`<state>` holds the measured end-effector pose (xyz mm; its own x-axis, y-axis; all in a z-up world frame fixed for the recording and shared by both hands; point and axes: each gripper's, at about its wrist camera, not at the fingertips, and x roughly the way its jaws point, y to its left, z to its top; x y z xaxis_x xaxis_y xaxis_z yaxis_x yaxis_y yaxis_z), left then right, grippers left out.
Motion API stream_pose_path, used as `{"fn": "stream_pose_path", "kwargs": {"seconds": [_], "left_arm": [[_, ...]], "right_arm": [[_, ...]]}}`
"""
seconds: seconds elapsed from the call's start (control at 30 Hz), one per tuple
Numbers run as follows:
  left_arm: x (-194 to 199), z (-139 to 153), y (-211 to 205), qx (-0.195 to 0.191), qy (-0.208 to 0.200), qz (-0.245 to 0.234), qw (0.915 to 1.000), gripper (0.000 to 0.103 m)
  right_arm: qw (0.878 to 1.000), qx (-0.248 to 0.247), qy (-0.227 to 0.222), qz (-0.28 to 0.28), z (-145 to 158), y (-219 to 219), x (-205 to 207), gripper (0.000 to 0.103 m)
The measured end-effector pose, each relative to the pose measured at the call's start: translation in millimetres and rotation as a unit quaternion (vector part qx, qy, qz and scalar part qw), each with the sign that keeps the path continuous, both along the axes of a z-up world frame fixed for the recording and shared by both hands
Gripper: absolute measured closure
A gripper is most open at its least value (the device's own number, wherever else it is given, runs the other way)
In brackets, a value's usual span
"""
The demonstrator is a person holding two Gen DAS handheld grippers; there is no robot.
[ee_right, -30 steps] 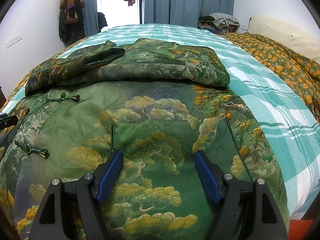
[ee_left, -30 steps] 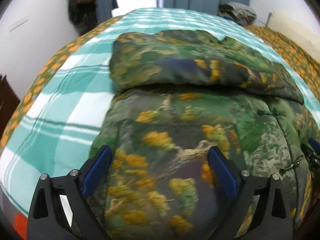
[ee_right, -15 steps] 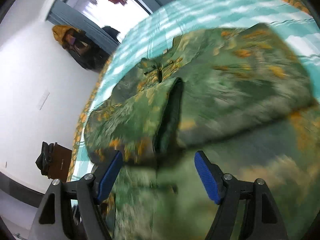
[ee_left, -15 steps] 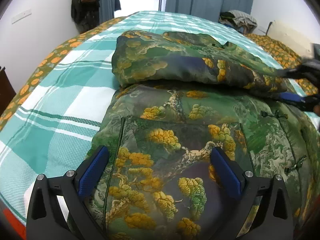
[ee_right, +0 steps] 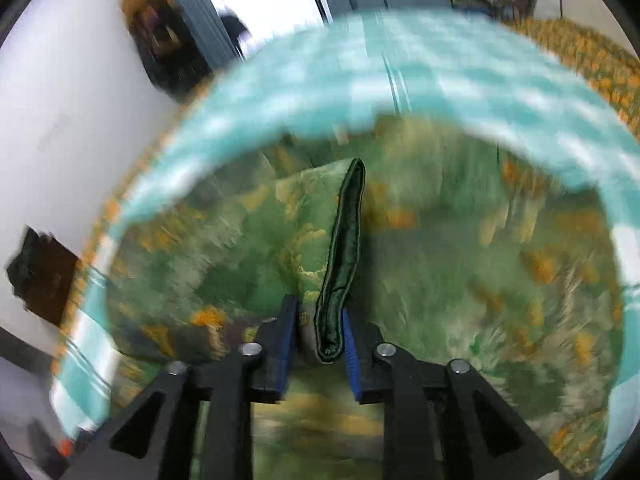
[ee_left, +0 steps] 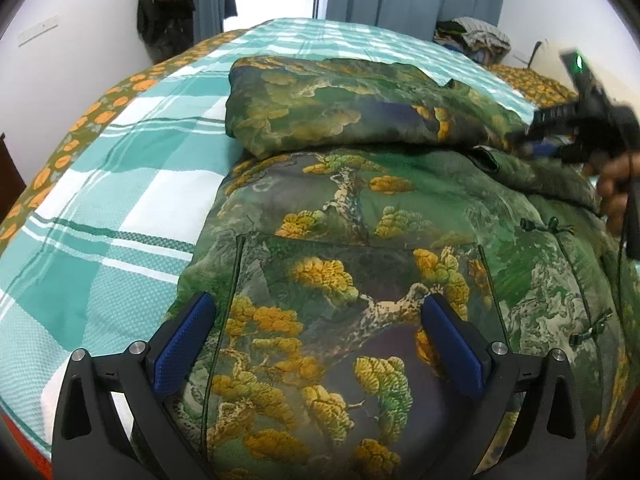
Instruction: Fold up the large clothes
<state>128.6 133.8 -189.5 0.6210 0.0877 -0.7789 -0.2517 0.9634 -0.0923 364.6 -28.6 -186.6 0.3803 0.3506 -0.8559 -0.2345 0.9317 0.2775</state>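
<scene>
A green padded jacket (ee_left: 360,220) with yellow pine print lies flat on the teal plaid bed cover (ee_left: 120,184). One sleeve (ee_left: 340,112) is folded across its upper part. My left gripper (ee_left: 318,304) hovers open over the jacket's lower front pocket, with nothing between its blue pads. My right gripper (ee_right: 318,308) is closing on the sleeve's dark green cuff (ee_right: 344,240), which stands between the pads and touches both. From the left wrist view the right gripper (ee_left: 560,136) shows blurred at the sleeve's right end, held by a person's hand (ee_left: 612,196).
An orange floral quilt (ee_left: 532,84) covers the bed's far right side. A pile of clothes (ee_left: 472,36) sits at the head of the bed before blue curtains. Coats (ee_left: 164,8) hang on the left wall. Dark furniture (ee_right: 44,276) stands by the bed's left side.
My right gripper swung from the jacket's lower front up to the folded sleeve and narrowed around its cuff. My left gripper stayed open over the pocket.
</scene>
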Motion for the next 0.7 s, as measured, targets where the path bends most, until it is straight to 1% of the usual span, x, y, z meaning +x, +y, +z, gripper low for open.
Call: {"fn": "stream_pose_path", "kwargs": {"seconds": [0.03,0.07,0.13,0.2,0.27,0.3,0.37,0.4,0.43,0.47,0.5,0.53,0.57,0.6,0.63,0.7], "left_arm": [[0.3,1.5,0.8,-0.001,0.004,-0.001,1.0,0.001],[0.8,5.4,0.8,0.0,0.01,-0.004,0.9999,0.001],[2.8,16.6,2.2,0.003,0.017,-0.012,0.9998,0.001],[5.3,34.5,3.2,-0.001,0.008,-0.017,0.9998,0.001],[12.7,59.6,3.3,-0.009,-0.015,-0.025,0.9995,0.001],[19.4,71.5,3.2,-0.014,-0.025,-0.034,0.999,0.001],[39.3,92.1,1.3,-0.017,-0.036,-0.059,0.9974,0.001],[53.9,100.9,1.3,-0.022,-0.04,-0.073,0.9963,0.001],[71.7,105.9,2.8,-0.031,-0.041,-0.082,0.9953,0.001],[87.9,106.5,5.4,-0.039,-0.042,-0.083,0.9949,0.001],[100.5,104.4,7.6,-0.045,-0.043,-0.081,0.9947,0.001],[115.5,98.6,10.5,-0.05,-0.04,-0.079,0.9948,0.001],[131.4,88.5,13.7,-0.051,-0.032,-0.072,0.9955,0.001],[151.6,72.4,19.2,-0.05,-0.015,-0.059,0.9969,0.001],[163.4,61.2,22.5,-0.046,-0.004,-0.048,0.9978,0.002],[188.0,28.2,30.9,-0.03,0.028,-0.023,0.9989,0.003]], "right_arm": [[1.0,0.017,0.009,-0.004,-6.9,-5.6,-1.7,0.067],[0.999,0.037,0.002,-0.013,-4.8,-14.9,-7.0,0.065],[0.999,0.037,-0.021,-0.034,8.8,-23.8,-13.8,0.063],[0.996,0.03,-0.07,-0.035,33.9,-26.0,-23.9,0.063],[0.993,0.023,-0.12,-0.007,55.3,-17.8,-31.5,0.063],[0.991,0.026,-0.133,0.01,60.1,-11.8,-32.5,0.063],[0.99,0.04,-0.131,0.046,58.5,3.3,-24.5,0.063],[0.99,0.05,-0.118,0.058,51.4,8.6,-18.6,0.063],[0.991,0.055,-0.099,0.067,38.3,14.8,-12.3,0.063],[0.995,0.038,-0.06,0.067,14.2,19.8,-2.3,0.063],[0.997,0.021,-0.028,0.065,-3.5,21.9,2.0,0.063],[0.998,0.016,-0.004,0.06,-21.7,22.3,4.6,0.063],[0.998,0.038,-0.017,0.048,-26.8,18.1,3.4,0.063],[0.998,0.052,-0.025,0.041,-27.9,13.9,2.0,0.063],[0.997,0.06,-0.026,0.035,-28.1,11.1,0.6,0.063],[0.997,0.057,-0.03,0.036,-26.3,10.5,-1.2,0.063]]}}
